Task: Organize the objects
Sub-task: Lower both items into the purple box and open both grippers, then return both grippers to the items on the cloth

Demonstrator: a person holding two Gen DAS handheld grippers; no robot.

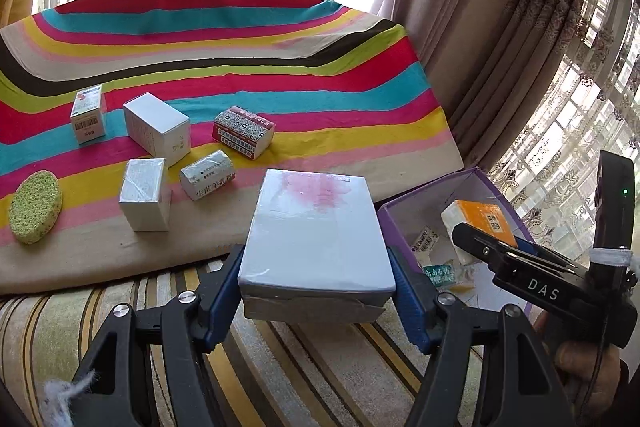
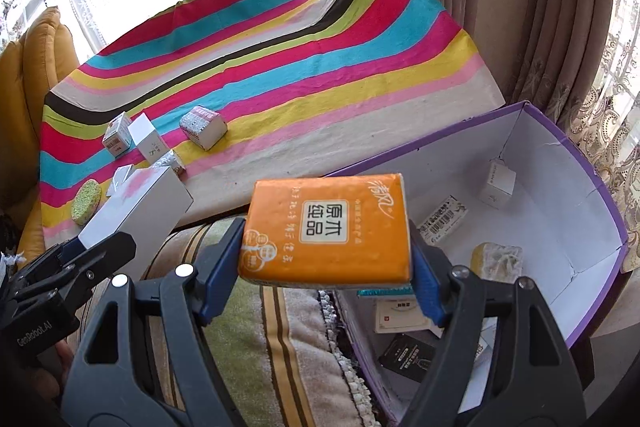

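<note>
A: Your left tool (image 1: 318, 291) is clamped on the white flat box (image 1: 316, 227), held over the striped sofa cushion (image 1: 280, 367), just short of the striped cloth's (image 1: 280, 107) near edge. Its long axis runs away from you.

B: And your right tool (image 2: 326, 259) is clamped on the orange tissue pack (image 2: 326, 227), at the purple box's (image 2: 580, 155) near-left rim. Its long side lies across the tool's pads.

A: 5 small boxes and a green sponge (image 1: 35, 207) crowd the cloth's left; its right half gives you room.

B: The purple box's far end has bare floor.
</note>
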